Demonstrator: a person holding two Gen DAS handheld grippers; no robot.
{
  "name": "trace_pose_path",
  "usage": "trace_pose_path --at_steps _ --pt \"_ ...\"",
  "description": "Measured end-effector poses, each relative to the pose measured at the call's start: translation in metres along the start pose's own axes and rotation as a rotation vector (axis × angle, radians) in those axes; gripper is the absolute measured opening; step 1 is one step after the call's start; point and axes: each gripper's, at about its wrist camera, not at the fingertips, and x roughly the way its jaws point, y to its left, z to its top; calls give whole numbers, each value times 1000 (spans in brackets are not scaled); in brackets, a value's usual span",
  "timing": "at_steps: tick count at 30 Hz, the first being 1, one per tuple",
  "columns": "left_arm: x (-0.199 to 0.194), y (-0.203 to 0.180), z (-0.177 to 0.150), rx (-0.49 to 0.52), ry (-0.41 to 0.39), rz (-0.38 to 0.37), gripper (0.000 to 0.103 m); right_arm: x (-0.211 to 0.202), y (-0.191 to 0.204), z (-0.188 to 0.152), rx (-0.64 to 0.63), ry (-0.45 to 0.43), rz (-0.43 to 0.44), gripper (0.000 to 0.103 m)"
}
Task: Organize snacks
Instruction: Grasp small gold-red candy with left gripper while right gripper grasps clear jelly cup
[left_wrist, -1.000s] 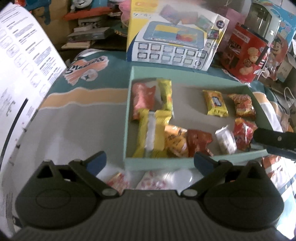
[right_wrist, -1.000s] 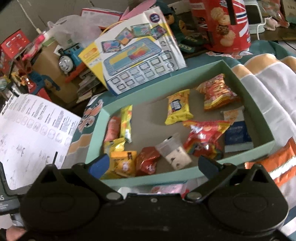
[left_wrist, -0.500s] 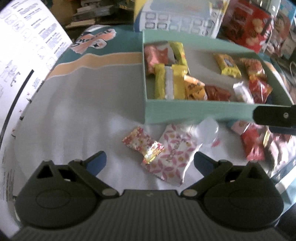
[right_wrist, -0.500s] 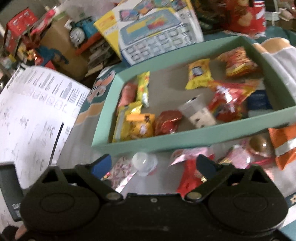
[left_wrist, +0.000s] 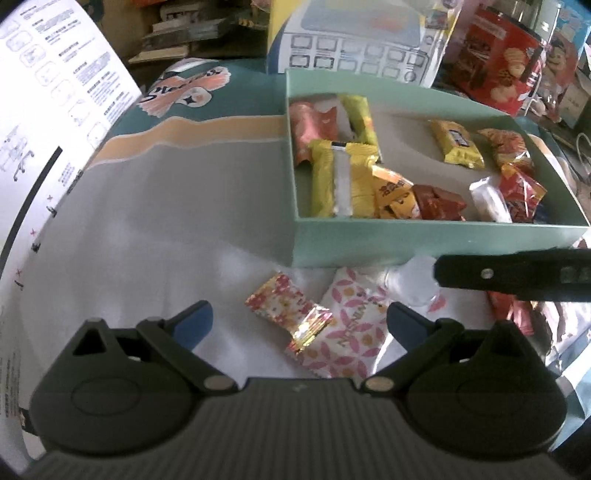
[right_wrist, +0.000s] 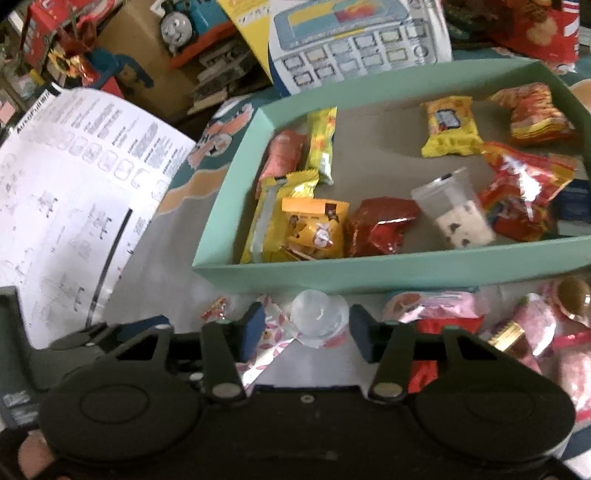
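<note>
Clear jelly cup (right_wrist: 319, 319) sits between right gripper (right_wrist: 307, 328) jaws, just closing, seemingly not pressing yet; left gripper (left_wrist: 300, 326) jaws apart over floral candy (left_wrist: 288, 312).

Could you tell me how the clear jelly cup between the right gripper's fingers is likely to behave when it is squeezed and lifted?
The clear jelly cup looks rounded and glossy, so it may slip or roll from the right gripper, whose jaws have just been closing around it. Its thin plastic probably dents under pressure. It seems light for its size.
</note>
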Motion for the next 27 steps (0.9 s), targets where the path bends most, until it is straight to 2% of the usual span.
trace_pose_path --at_steps 9,10,11,12,14,15,16,17,18,20,23,27 --pt "12 24 -2 -85 49 31 100 32 9 -1 -37 18 -45 50" --pt "13 25 -1 -92 55 29 100 33 9 -2 -46 14 -56 46" --pt "15 26 0 -98 61 23 100 33 10 -3 -59 6 -72 36" --pt "16 25 1 -104 64 17 99 32 9 -3 -63 6 -73 36" --pt "19 24 3 -113 73 16 90 29 3 -4 -42 4 -64 36" --pt "21 23 5 -119 79 20 89 27 0 -6 -40 2 -67 36" --pt "21 22 6 -124 71 27 83 25 -2 -8 -39 0 -70 36" --pt "21 21 8 -123 59 22 68 22 -4 -10 -37 0 -73 36" --pt "20 20 9 -119 53 14 59 19 -7 -12 -34 1 -72 35" --pt "18 17 10 -107 51 1 29 14 -11 -17 -31 2 -70 35" --pt "16 12 6 -60 49 -6 26 8 -13 -24 -42 -8 -80 36" --pt "9 5 -8 8 47 -37 27 8 -8 -29 -87 -24 -103 36"
